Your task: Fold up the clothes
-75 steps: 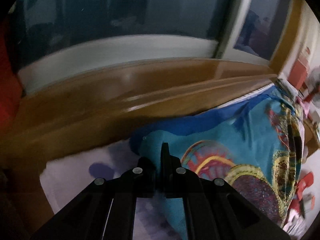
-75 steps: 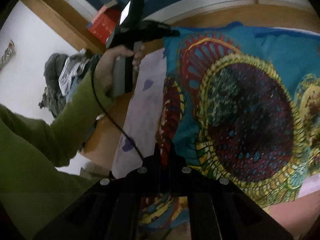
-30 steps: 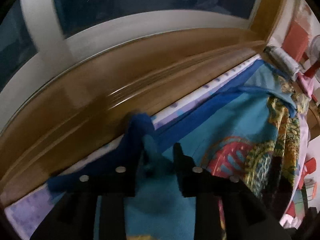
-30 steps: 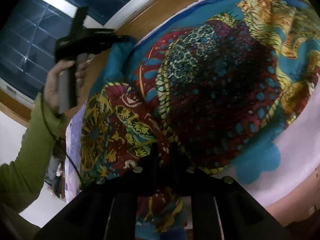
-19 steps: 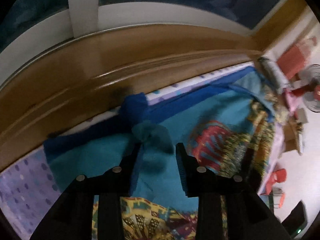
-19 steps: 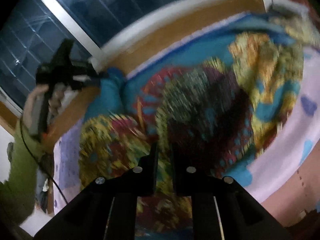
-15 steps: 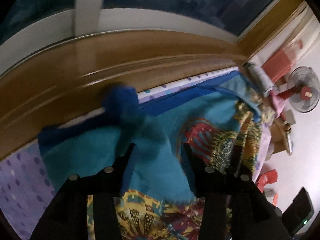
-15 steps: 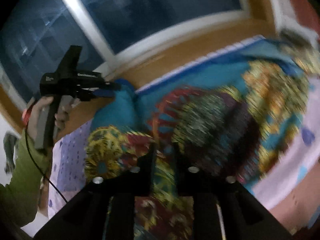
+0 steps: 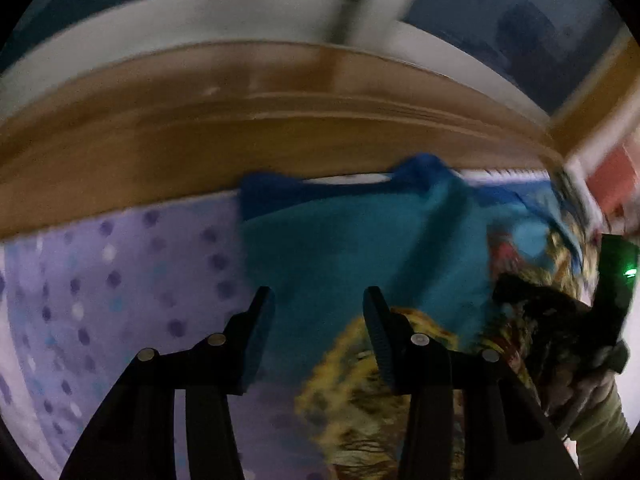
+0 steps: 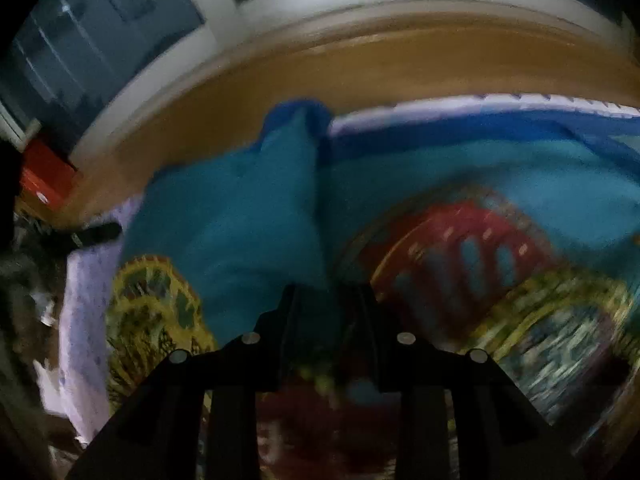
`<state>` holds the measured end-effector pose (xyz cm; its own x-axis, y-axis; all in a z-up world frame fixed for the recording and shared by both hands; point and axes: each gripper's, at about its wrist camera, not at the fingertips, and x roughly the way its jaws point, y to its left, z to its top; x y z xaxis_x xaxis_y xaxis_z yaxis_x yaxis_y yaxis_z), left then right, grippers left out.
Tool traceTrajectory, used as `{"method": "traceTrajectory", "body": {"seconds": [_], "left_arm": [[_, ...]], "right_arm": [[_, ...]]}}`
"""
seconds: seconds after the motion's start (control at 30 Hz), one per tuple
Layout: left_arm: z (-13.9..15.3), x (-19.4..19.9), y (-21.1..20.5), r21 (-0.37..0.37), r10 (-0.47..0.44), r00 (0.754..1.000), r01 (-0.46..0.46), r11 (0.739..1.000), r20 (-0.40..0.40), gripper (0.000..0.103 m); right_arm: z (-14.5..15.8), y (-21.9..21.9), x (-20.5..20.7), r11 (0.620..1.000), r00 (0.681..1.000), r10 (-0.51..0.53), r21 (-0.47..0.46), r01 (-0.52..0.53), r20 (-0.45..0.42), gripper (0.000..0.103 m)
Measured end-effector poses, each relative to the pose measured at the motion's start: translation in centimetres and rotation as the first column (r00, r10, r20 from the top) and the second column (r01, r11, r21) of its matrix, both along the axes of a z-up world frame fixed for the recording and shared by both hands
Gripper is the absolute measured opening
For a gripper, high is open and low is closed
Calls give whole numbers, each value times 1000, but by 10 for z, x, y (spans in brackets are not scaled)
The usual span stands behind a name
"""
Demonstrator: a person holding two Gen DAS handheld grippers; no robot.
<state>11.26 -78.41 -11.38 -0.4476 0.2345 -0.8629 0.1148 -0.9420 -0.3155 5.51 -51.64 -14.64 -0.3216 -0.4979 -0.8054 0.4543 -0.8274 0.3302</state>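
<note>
Garment: teal cloth with a darker blue border along its far edge and a yellow, red and maroon medallion print. It lies spread on a lilac dotted bed sheet, its far edge against a wooden ledge below a window frame. One part is folded over, so the plain teal side faces up over the print.

Left wrist view only: the left gripper has its fingers wide apart with only air between them, above the teal fold and the near yellow print. Bare sheet fills the left side. At the far right edge the right gripper's body appears with a green light, and below it a hand and pale green sleeve.

Right wrist view only: the right gripper has its fingers narrow; teal cloth sits between them, though blur leaves the contact itself unclear. A raised teal ridge runs from the fingers to the far border. The red arched medallion lies to the right, a yellow ring to the left. A red box sits far left.

Both views are motion-blurred and dim; print detail and the garment's type and outline are unreadable. The near hem is hidden behind the gripper bodies.
</note>
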Motion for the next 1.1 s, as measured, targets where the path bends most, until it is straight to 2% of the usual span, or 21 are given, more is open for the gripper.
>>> {"method": "traceTrajectory", "body": {"seconds": [0.07, 0.13, 0.17, 0.2, 0.37, 0.4, 0.43, 0.47, 0.5, 0.6, 0.7, 0.83, 0.9, 1.0, 1.07, 1.1], "left_arm": [[-10, 2, -15, 30, 69, 998, -70, 997, 13, 46], [-18, -2, -23, 66, 128, 992, -129, 990, 15, 46], [-21, -4, -27, 84, 157, 987, -158, 984, 16, 46], [-25, -6, -31, 101, 185, 983, -186, 977, 18, 46], [-37, -30, -25, 138, 200, 979, -202, 970, 29, 46], [-38, -33, -21, 157, 199, 980, -199, 967, 13, 43], [-39, -36, -17, 175, 199, 980, -196, 965, -3, 33], [-37, -37, -15, 162, 214, 976, -208, 965, -24, 10], [-35, -40, -11, 111, 225, 973, -220, 969, -40, 7], [-28, -49, 3, -43, 208, 973, -213, 976, -100, 7], [-35, -61, 11, -180, 177, 978, -195, 964, -111, 7], [-43, -55, 10, -144, 173, 978, -189, 972, -113, 10], [-41, -47, 11, -116, 187, 975, -200, 973, -118, 18], [-31, -22, 12, -99, 197, 973, -209, 973, -120, 25], [-23, 1, 16, -87, 194, 974, -205, 975, -115, 27], [-20, 12, 18, -81, 193, 975, -202, 976, -113, 28]], "right_arm": [[11, 2, -14, 999, 1000, 19, -41, -19, -13, 31], [14, -6, -33, 997, 999, 42, -63, -43, -10, 48], [13, -11, -41, 997, 999, 51, -63, -51, -6, 50], [9, -17, -49, 997, 998, 55, -56, -55, 3, 51], [-19, -43, -75, 995, 995, 97, -22, -97, 34, 51], [-18, -46, -74, 993, 993, 115, -14, -115, -3, 49], [-17, -48, -71, 990, 990, 139, 0, -139, -29, 31], [-17, -50, -68, 985, 984, 173, 8, -172, -41, 16], [-15, -51, -65, 982, 980, 188, 18, -187, -66, 7], [-7, -53, -60, 978, 965, 209, 45, -205, -156, 7], [-11, -56, -68, 980, 966, 198, 49, -193, -167, 7], [-28, -56, -73, 975, 960, 218, 71, -208, -175, 6], [-25, -54, -71, 971, 957, 237, 83, -226, -167, 7], [-9, -37, -65, 968, 957, 251, 58, -245, -145, 8], [4, -21, -57, 965, 955, 262, 22, -262, -142, 14], [11, -10, -49, 964, 955, 262, -1, -265, -139, 22]]}}
